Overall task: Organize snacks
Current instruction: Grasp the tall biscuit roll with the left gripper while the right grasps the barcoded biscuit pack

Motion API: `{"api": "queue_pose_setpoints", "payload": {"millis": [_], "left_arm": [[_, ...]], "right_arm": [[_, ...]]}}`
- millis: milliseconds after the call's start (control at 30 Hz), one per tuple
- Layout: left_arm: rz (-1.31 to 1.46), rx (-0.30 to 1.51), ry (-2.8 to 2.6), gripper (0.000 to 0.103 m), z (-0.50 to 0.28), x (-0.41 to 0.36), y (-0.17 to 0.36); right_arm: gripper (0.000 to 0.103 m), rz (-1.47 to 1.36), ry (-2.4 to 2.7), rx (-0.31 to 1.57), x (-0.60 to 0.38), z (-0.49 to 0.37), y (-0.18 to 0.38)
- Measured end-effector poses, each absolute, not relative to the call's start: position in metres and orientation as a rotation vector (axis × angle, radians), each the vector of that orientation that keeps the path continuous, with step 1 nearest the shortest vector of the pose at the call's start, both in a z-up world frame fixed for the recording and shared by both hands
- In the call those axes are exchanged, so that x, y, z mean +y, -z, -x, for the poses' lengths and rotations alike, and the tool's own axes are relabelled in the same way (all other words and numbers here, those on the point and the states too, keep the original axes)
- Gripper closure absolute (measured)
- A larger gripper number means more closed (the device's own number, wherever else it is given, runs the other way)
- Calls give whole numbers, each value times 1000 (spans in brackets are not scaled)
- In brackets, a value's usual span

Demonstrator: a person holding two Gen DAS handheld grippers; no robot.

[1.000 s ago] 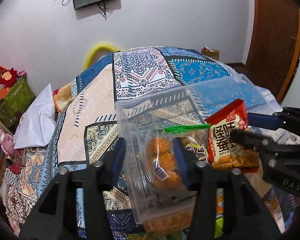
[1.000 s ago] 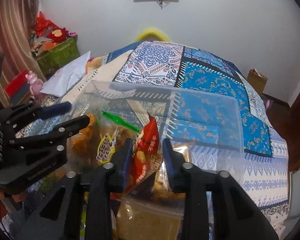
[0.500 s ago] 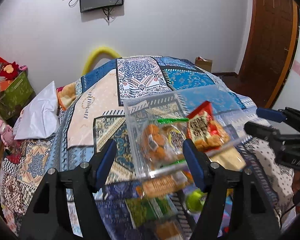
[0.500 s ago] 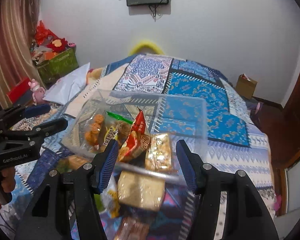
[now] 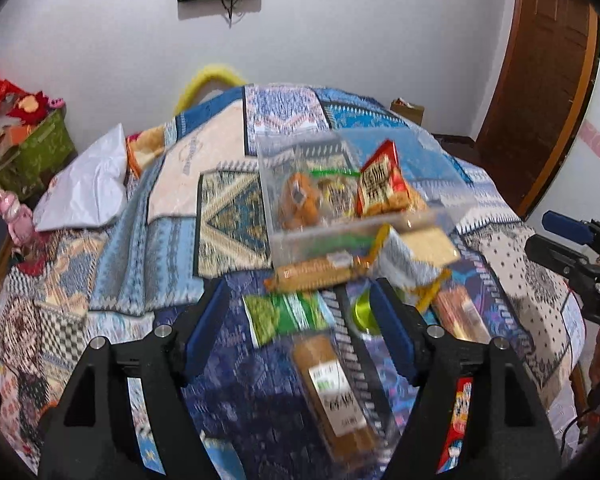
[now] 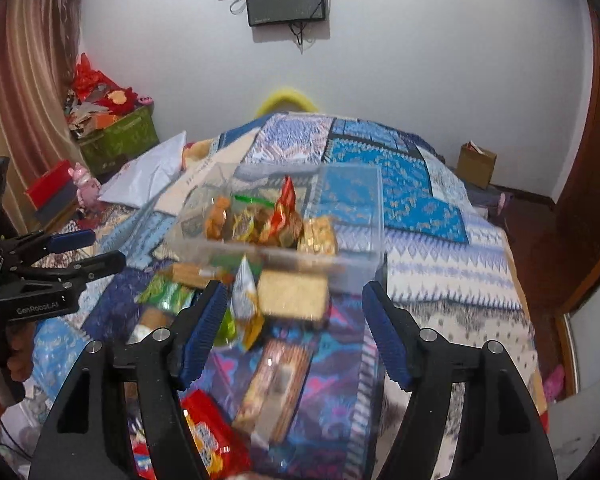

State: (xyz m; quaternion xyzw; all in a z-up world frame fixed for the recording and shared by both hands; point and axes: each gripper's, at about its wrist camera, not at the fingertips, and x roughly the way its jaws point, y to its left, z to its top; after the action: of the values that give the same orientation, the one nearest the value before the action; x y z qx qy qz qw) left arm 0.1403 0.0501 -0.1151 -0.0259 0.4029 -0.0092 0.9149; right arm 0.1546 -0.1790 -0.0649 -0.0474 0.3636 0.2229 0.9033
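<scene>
A clear plastic bin (image 5: 440, 152) (image 6: 352, 192) stands on the patterned bedspread and holds a red snack bag (image 5: 382, 186) (image 6: 287, 204), an orange pastry pack (image 5: 298, 200) and other packets. Loose snacks lie in front of it: a green bag (image 5: 288, 314) (image 6: 164, 294), a tan cracker pack (image 5: 426, 240) (image 6: 292, 294), a long biscuit pack (image 5: 334, 390) (image 6: 274, 392) and a red pack (image 6: 206, 432). My left gripper (image 5: 300, 328) is open and empty above the loose snacks. My right gripper (image 6: 294, 328) is open and empty, back from the bin.
A white pillow (image 5: 86, 184) lies at the bed's left. A green box (image 6: 120, 140) of clutter and a pink toy (image 5: 14, 212) stand by the left wall. A cardboard box (image 6: 476, 164) and a wooden door (image 5: 548, 80) are at the right.
My right gripper let go of the red snack bag in the bin and opened. Both grippers opened wide and pulled back from the bin, so the loose snacks came into view.
</scene>
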Motion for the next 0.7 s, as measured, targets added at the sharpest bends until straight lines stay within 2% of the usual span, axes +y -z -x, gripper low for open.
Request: {"api": "queue_pose_setpoints", "payload": {"millis": [400, 700], "left_arm": [[84, 951, 39, 31, -125, 40, 162], [82, 1011, 54, 31, -124, 28, 190]], "right_arm": [[36, 139, -451, 894, -173, -143, 126], [36, 139, -468, 963, -161, -152, 148]]}}
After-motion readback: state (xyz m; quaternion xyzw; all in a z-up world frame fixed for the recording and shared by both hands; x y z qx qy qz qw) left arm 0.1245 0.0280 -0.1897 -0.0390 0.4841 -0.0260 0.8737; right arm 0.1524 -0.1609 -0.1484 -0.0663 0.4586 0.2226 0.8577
